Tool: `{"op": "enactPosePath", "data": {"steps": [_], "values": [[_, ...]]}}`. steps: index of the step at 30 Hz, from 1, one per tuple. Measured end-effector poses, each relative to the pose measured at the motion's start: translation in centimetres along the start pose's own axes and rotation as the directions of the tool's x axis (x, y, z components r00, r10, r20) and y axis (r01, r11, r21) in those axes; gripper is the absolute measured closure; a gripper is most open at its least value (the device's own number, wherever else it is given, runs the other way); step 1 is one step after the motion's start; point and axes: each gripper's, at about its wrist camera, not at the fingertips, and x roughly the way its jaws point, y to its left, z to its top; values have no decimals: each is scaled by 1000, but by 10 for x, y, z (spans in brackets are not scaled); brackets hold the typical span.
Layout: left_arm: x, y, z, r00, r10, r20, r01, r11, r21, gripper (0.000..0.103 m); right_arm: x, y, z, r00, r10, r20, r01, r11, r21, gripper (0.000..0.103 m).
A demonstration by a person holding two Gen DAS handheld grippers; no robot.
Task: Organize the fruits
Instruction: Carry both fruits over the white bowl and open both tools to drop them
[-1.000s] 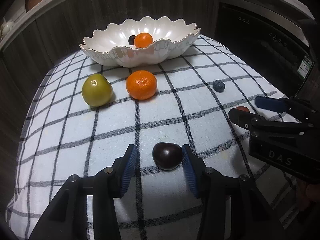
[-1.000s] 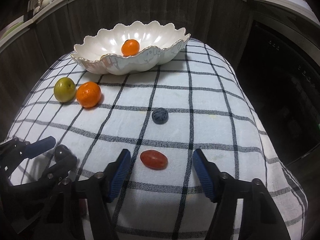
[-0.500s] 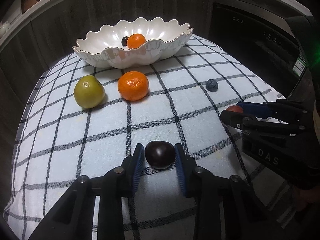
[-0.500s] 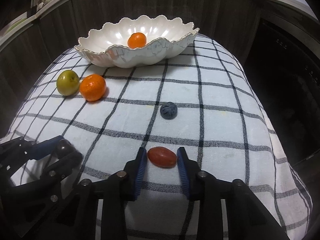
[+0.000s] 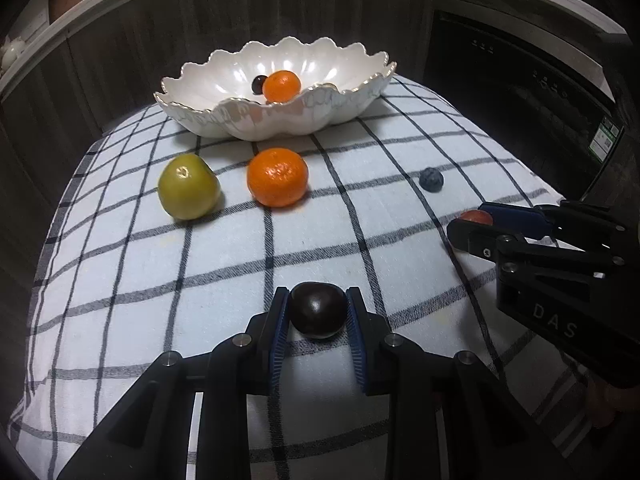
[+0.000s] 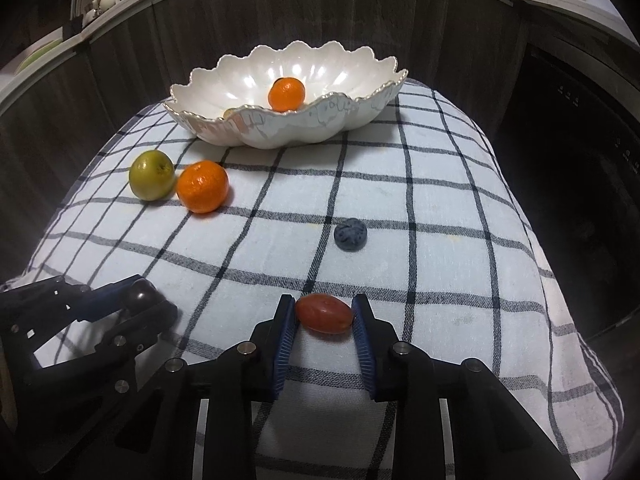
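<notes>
Where the checked cloth point(image 5: 120, 264) covers the table, items stand as follows. Left gripper point(image 5: 318, 312): jaws closed on a dark plum point(image 5: 318, 310), blue pads touching both its sides, near centre of the cloth. Right gripper point(image 6: 324, 318): jaws closed on a red tomato point(image 6: 324, 314), pads against both its ends, near and right of the plum. Blueberry point(image 6: 350, 233): loose on the cloth, just beyond the tomato. Orange point(image 5: 277, 176) and green fruit point(image 5: 188, 186): side by side at far left, the green one leftmost, close but whether touching cannot be told. Scalloped white bowl point(image 5: 224, 84): far end, holding a second orange point(image 5: 281, 86) and a small dark fruit point(image 5: 259, 84).
</notes>
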Motion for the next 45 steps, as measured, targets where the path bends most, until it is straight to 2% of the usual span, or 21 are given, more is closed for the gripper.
{"op": "enactPosePath", "data": {"steps": [10,21,45], "values": [[-15,14,15,998,43,36,-42,999,-31,74,-15,6,12,999,18,35,-18,1000,-4,72],[-27,30,49,994,75,75,-70,996,-59,74,-23,9,41,997,36,66,-37,999,9,72],[-10,52,132,990,71,119,-61,994,-93,74,-13,4,112,989,53,137,-55,998,6,72]]}}
